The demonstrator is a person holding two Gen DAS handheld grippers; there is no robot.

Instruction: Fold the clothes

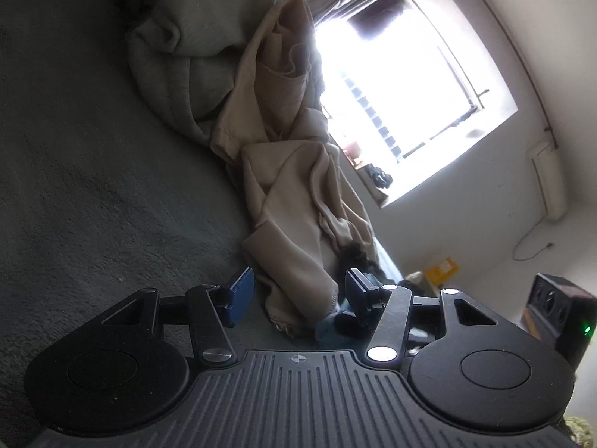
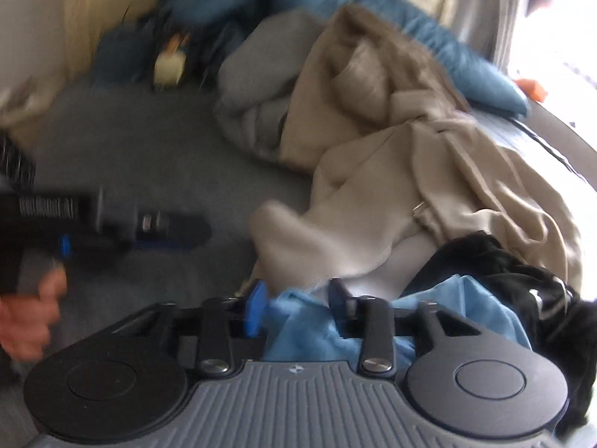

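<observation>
The clothes lie in a crumpled heap on the grey bed — a beige garment sprawled over a grey one, with a light blue garment and a black one at the near end. None lies folded. The left gripper hangs with fingers spread, empty, just before the beige hem. The right gripper has its fingers apart around the blue cloth — likely placed to pinch an edge, though no grasp shows.

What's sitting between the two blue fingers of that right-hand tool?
Light blue cloth bunches between the right gripper's open fingers, seen in the right wrist view.
</observation>
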